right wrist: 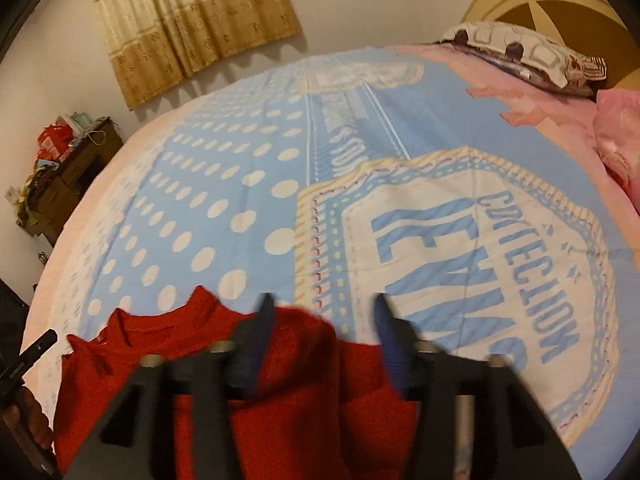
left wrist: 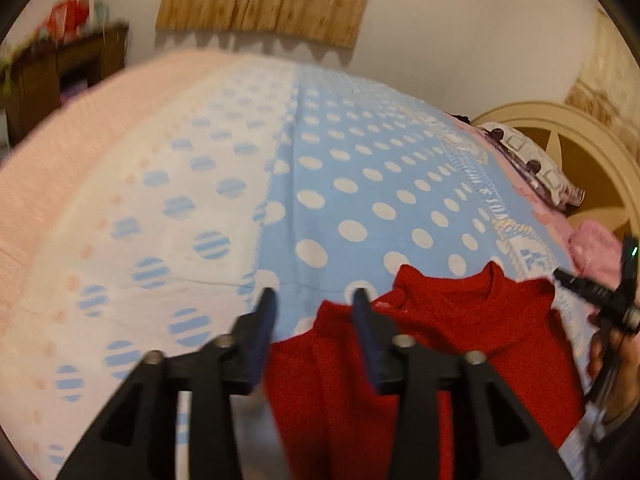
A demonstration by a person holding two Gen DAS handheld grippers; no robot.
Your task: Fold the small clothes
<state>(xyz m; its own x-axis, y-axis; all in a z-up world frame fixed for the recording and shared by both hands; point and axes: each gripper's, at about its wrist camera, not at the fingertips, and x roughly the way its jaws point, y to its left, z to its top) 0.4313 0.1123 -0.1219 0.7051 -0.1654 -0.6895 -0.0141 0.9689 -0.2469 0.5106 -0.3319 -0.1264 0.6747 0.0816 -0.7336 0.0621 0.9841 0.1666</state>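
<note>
My left tool (left wrist: 314,298) and right tool (right wrist: 322,304) hang open, empty, over the red knit sweater (left wrist: 440,340) lying flat on the dotted blue bedspread (left wrist: 360,168); folding looks unstarted, next pinch a sleeve edge.

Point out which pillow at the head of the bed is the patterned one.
The white pillow with dark squares and dots, lying farther from the red sweater. The pink pillow nearer it is plain.

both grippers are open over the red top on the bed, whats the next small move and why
Probably lower both onto the near shoulders and pinch. The red top lies spread on the bed, collar away. The left gripper and right gripper hang open above its two sides, nothing between the fingers, so no fold can start without a grip.
</note>
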